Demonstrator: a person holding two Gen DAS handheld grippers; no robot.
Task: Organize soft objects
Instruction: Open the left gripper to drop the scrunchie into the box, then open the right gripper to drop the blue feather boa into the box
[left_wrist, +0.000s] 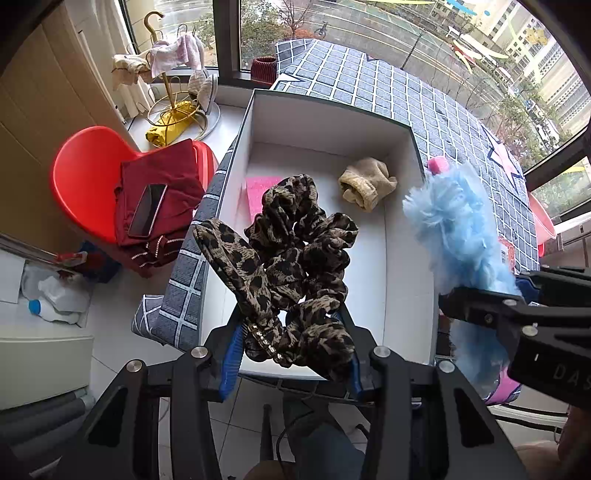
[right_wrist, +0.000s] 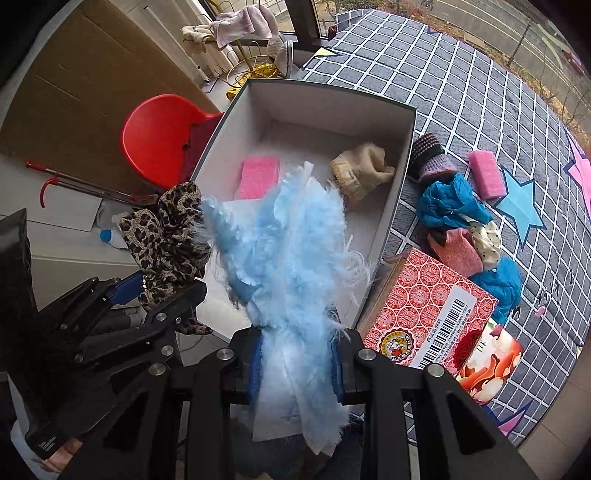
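Left wrist view: left hand-held gripper pinching the leopard scrunchie above the white box; right hand-held gripper pinching blue fluffy cloth, whose trailing fringe might snag the box's rim.

The open box was viewed closely from above its near edge by the left wrist camera, aimed toward the window. From slightly rightward, apparently, the box and the checked cloth were taken in; the box interior was shared.
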